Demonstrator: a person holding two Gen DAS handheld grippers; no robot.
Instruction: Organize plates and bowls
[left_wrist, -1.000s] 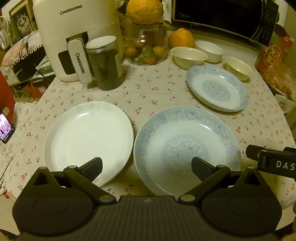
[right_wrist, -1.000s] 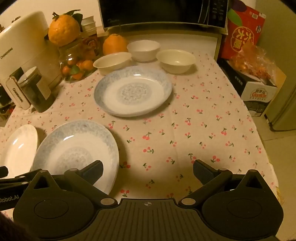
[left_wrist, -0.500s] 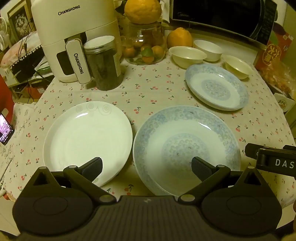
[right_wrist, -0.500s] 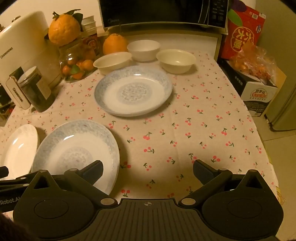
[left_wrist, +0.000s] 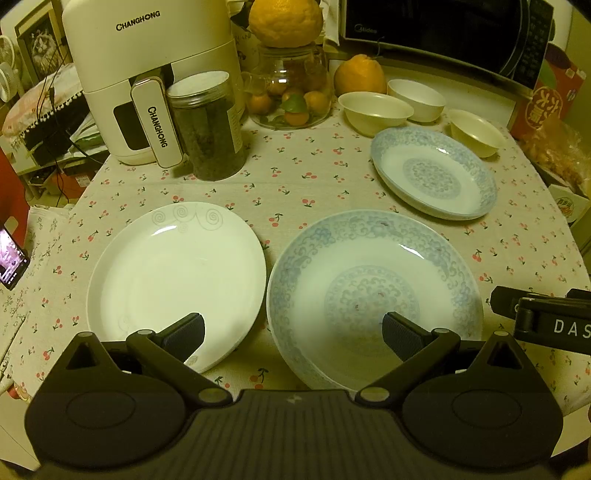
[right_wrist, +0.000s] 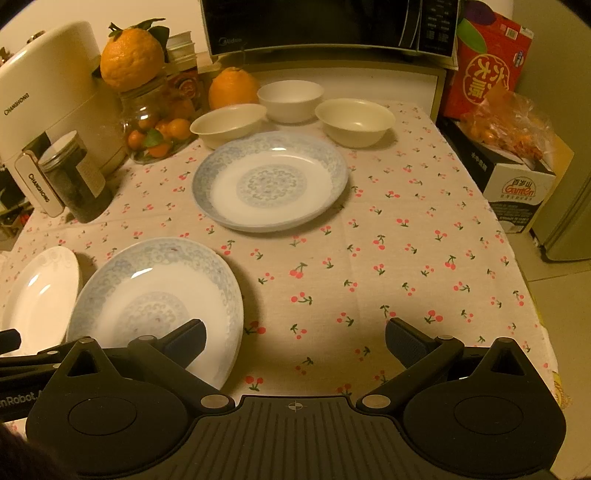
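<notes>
A plain white plate (left_wrist: 173, 277) lies front left on the cherry-print cloth, and a blue-patterned plate (left_wrist: 373, 291) sits beside it. A second blue-patterned plate (right_wrist: 269, 181) lies farther back, with three cream bowls behind it: one (right_wrist: 229, 123) on the left, one (right_wrist: 290, 99) in the middle, one (right_wrist: 354, 122) on the right. My left gripper (left_wrist: 293, 334) hovers open above the near edges of the two front plates, holding nothing. My right gripper (right_wrist: 295, 341) is open over bare cloth, its left finger above the near blue plate (right_wrist: 155, 306).
A white air fryer (left_wrist: 155, 74), a dark jar (left_wrist: 207, 125) and a glass jar of small fruit (left_wrist: 290, 88) stand at the back left. A microwave (right_wrist: 328, 26) sits behind the bowls. Boxes and a bag (right_wrist: 517, 133) are off the table's right edge.
Both grippers have edged slightly forward and stay open. Plates and bowls have not moved.
</notes>
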